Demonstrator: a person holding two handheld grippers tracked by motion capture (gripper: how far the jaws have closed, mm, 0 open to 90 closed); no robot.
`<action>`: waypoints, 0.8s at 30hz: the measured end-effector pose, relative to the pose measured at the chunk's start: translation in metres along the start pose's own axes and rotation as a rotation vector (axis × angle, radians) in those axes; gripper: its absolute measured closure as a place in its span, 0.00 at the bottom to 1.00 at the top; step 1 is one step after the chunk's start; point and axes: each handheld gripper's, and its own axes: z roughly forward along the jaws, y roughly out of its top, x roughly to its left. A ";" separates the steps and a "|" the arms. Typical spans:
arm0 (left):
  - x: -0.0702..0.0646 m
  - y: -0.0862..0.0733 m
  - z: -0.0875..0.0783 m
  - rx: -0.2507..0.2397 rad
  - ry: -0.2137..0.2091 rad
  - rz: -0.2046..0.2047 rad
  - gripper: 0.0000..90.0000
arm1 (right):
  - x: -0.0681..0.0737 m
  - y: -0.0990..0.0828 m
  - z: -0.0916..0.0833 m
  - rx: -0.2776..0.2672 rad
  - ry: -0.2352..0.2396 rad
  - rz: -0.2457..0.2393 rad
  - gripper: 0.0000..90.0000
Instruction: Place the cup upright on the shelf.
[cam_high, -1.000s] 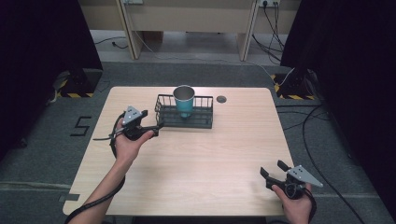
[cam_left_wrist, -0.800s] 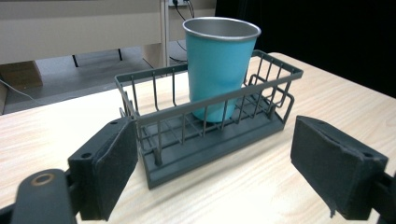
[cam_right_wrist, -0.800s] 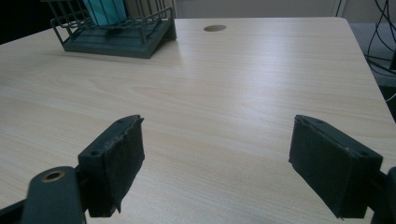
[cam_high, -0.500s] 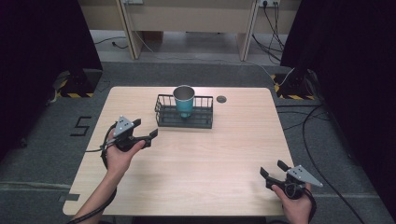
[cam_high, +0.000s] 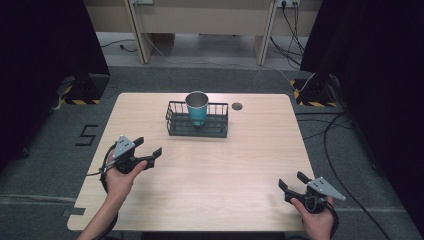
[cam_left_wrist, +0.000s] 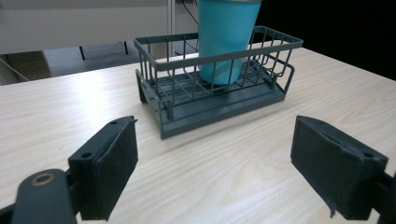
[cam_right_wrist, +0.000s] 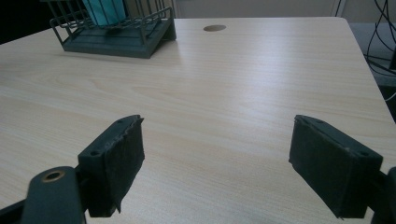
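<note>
Teal tumbler (cam_high: 197, 109) with a metal rim stands upright inside the dark wire basket (cam_high: 176, 122), toward the basket's middle. Basket sits on the far half of the light wood table (cam_high: 215, 170), roughly centred side to side. No label, logo or print readable on the tumbler or the basket in any view.

Left gripper (cam_high: 148, 146) at the table's near left, held in the person's left hand (cam_high: 120, 176), jaws spread wide with nothing between them. It points toward the basket but is well apart from it. In the left gripper view the basket (cam_left_wrist: 215, 100) stands ahead between the two jaws, the tumbler (cam_left_wrist: 225, 37) rising out of it past the top edge.

Right gripper (cam_high: 293, 180) at the near right corner, jaws likewise spread and empty, well apart from the basket. Right gripper view: bare tabletop (cam_right_wrist: 224, 102) between the jaws, basket corner (cam_right_wrist: 126, 35) at upper left, round cable hole (cam_right_wrist: 214, 28) beyond it.

Only legible marking: a dark "5" (cam_high: 88, 135) on the grey floor left of the table.
</note>
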 end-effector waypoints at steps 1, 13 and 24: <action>0.000 -0.002 -0.003 -0.001 0.003 0.001 0.16 | 0.000 0.000 0.000 0.000 0.001 -0.002 0.21; 0.008 -0.027 -0.024 0.013 0.024 -0.012 0.16 | 0.000 0.000 0.000 0.001 0.000 -0.002 0.21; 0.011 -0.052 -0.040 0.006 0.058 -0.056 0.16 | 0.000 0.000 0.000 0.004 0.002 -0.007 0.21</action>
